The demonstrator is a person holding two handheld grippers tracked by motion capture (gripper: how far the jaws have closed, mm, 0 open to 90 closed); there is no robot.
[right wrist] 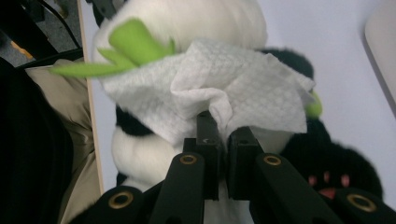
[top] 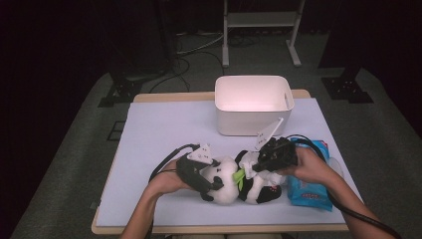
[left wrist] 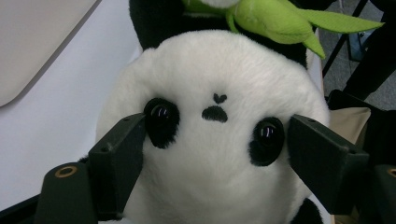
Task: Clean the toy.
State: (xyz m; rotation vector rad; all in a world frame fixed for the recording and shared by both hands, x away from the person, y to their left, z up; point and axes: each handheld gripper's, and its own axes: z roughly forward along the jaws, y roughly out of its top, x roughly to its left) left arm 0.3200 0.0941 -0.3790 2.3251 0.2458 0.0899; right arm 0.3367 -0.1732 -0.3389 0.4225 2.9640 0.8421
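Near the counter's front edge lies a soft black-and-white plush panda with a green felt leaf. The left hand-held gripper clamps its pliant head at both cheeks, jaws partly closed; the right hand-held gripper, pinched tight, holds a thin white embossed paper wipe against the body. Light and squashy, the toy is best steadied at the head. Right lies a blue wipes packet; farther back, a white plastic bin.

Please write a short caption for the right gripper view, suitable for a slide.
Right gripper fingers pinch a crumpled white paper wipe against the black-and-white plush panda toy with its green felt leaf.
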